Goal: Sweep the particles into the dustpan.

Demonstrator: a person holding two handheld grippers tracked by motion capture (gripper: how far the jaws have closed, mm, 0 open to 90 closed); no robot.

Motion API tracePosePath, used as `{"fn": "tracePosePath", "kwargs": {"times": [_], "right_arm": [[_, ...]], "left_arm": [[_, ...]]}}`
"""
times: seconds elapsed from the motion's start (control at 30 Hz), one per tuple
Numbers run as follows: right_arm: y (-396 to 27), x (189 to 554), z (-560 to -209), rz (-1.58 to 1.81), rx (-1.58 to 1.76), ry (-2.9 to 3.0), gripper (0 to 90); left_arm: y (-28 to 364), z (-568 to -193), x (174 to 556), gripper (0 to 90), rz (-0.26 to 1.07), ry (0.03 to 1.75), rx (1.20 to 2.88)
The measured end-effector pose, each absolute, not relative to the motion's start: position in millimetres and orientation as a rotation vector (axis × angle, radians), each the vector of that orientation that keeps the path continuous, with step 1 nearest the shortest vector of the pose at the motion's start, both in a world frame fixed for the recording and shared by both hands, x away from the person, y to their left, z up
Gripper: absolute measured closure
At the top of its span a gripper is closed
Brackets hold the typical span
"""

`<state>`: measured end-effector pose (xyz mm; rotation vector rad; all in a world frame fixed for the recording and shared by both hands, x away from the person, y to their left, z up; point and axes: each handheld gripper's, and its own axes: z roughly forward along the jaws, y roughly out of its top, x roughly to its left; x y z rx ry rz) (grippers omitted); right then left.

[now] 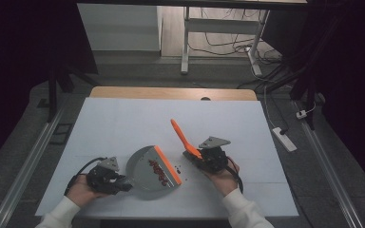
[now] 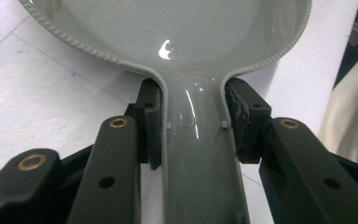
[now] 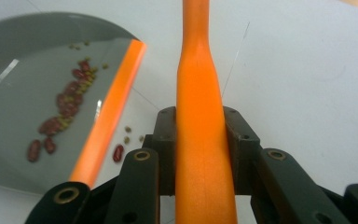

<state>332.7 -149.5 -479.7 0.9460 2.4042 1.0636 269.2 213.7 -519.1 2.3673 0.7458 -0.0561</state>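
Underneath everything lies a white table (image 1: pixel 123 128) with a strip of bare wood along its far edge, standing on a grey floor in a dim room. A second table's white legs and a tangle of cables sit at twelve o'clock, and a white power strip (image 1: pixel 284 138) lies on the floor at three o'clock.

Near the table's front edge rests a grey dustpan (image 1: pixel 147 173) with an orange lip (image 1: pixel 167 165); in the right gripper view, red beans (image 3: pixel 67 109) and smaller green ones lie in a line inside the pan just behind that lip. A few more beans (image 3: pixel 121 148) lie loose on the table at the lip's four o'clock side.

At eight o'clock from the pan, the left gripper (image 1: pixel 108 178) has its jaws clamped on the dustpan's grey handle. At three o'clock, the right gripper (image 1: pixel 209 156) has its jaws closed on the orange brush handle (image 1: pixel 181 135), which slants up toward eleven o'clock.
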Motion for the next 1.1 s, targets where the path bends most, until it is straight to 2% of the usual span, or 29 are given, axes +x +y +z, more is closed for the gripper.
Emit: {"fn": "tracePosePath", "kwargs": {"times": [0.47, 0.7, 0.87, 1.1], "right_arm": [[-118, 315, -489, 1.057, 0.87, 2.472, 70.3], [-104, 303, -486, 1.199, 0.814, 2.508, 70.4], [-107, 299, -474, 1.242, 0.778, 2.446, 70.4], [-133, 315, -470, 1.204, 0.886, 2.393, 70.4]], "left_arm": [[209, -517, 268, 61.2, -0.064, 0.735, 2.379], [209, -518, 269, 61.2, -0.066, 0.738, 2.379], [209, -519, 269, 61.2, -0.064, 0.734, 2.384], [209, -519, 269, 61.2, -0.064, 0.734, 2.384]]}}
